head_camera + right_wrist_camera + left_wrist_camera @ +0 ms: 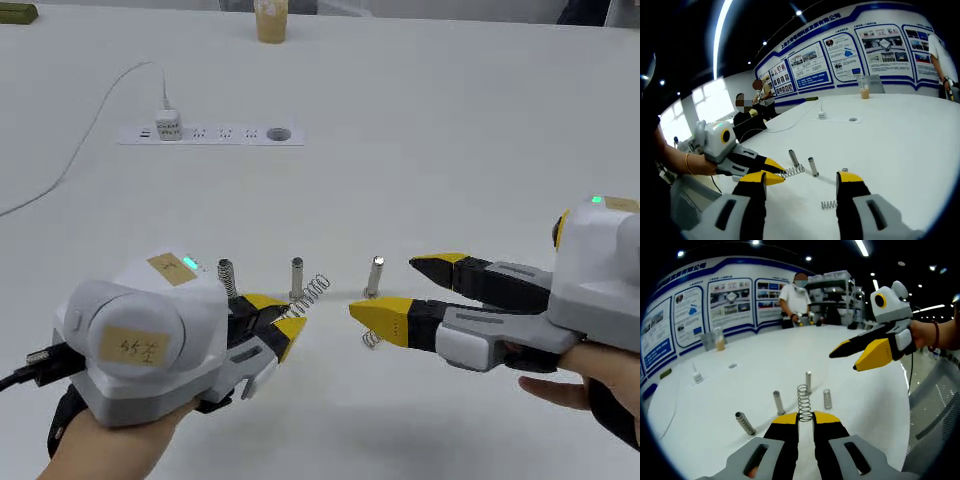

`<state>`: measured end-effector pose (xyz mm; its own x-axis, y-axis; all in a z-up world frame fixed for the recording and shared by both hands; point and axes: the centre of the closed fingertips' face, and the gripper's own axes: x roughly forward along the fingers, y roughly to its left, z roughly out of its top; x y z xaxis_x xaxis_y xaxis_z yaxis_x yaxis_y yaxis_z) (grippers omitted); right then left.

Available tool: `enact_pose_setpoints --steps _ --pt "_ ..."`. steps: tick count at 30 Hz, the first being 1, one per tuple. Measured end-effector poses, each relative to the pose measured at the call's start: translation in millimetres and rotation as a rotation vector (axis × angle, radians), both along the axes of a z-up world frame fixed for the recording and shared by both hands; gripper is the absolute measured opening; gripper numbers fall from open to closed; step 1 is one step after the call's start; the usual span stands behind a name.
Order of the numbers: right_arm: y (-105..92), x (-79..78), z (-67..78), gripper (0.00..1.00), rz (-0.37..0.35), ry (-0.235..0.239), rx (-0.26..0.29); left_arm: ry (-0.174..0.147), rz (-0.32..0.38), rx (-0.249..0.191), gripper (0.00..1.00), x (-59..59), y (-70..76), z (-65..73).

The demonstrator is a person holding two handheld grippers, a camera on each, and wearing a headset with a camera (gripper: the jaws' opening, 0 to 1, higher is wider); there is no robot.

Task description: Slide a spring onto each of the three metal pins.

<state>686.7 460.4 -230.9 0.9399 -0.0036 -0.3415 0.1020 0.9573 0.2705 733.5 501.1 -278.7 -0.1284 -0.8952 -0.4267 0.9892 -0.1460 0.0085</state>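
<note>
Three metal pins stand in a row on the white table. The left pin (228, 277) wears a spring; the middle pin (297, 276) and right pin (374, 275) are bare. My left gripper (292, 312) is shut on one end of a spring (312, 291) (804, 402), which slants up beside the middle pin (779, 402). My right gripper (385, 288) (802, 180) is open with nothing between its fingers, its jaws standing either side of the right pin. A loose spring (372, 339) (828, 204) lies on the table under its lower jaw.
A white power strip (210, 133) with a plugged-in charger (168, 125) and trailing cable lies further back. A cup with a drink (271, 20) stands at the far edge. A person (795, 300) stands beyond the table; others sit to the side (747, 107).
</note>
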Motion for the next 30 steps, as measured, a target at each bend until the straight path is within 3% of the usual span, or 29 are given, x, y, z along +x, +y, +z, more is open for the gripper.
enact_pose_setpoints --steps 7,13,21,24,30 --pt "4.4 8.6 7.4 0.53 0.008 -0.008 0.034 -0.022 -0.005 -0.040 0.10 -4.0 8.4 11.6" --pt "11.1 13.8 12.0 0.43 0.022 -0.020 0.082 -0.034 0.017 -0.079 0.10 -4.3 14.5 23.8" --pt "20.9 20.8 17.9 0.36 0.040 -0.045 0.154 -0.030 0.034 -0.123 0.10 -7.3 21.4 35.8" --pt "24.4 23.4 18.6 0.33 0.049 -0.051 0.178 -0.019 0.031 -0.140 0.10 -8.9 22.0 38.4" --pt "30.3 27.7 21.6 0.31 0.062 -0.068 0.223 0.054 0.021 -0.195 0.10 -12.7 21.5 47.8"
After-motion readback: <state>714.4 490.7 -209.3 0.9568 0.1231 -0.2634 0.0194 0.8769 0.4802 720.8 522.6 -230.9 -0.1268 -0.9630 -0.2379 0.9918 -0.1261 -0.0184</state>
